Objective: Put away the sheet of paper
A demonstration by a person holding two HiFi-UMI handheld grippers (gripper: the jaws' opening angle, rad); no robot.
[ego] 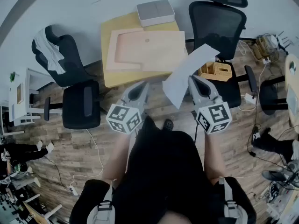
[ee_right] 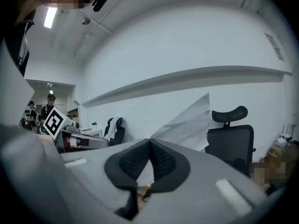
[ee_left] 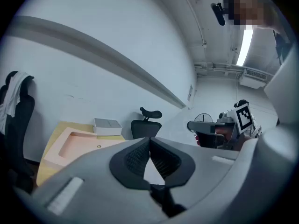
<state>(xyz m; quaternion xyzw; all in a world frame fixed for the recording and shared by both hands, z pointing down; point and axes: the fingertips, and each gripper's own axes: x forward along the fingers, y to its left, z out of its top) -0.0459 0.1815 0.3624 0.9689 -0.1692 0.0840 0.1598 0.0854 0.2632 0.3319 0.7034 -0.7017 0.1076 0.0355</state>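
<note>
Nearest to the person, the 2 grippers are held out side by side, both tipped slightly downward toward the desk ahead. The left gripper (ego: 144,84) has its jaws closed tip to tip with nothing between them. The right gripper (ego: 191,78) is clamped on the sheet of paper (ego: 184,76), pinching it at 1 long edge, roughly mid-length.

The sheet hangs in the air between the person and the desk (ego: 110,76), touching nothing but the jaws. In the head view its long axis runs diagonally, the near end pointing back toward the person's left and the far end pointing away to the right, toward the black office chair (ego: 217,20). In the right gripper view it stands up from the jaws, 1 corner pointing up and rightward.

The step in hand looks like the carry: the paper is gripped but not yet set anywhere. The next move likely calls for swinging it leftward over the desk, levelling it, and lowering it flat before opening the jaws. Whether the shallow pink tray (ego: 149,48) or the grey-white box (ego: 155,12) beyond it is the destination, I cannot tell.
</note>
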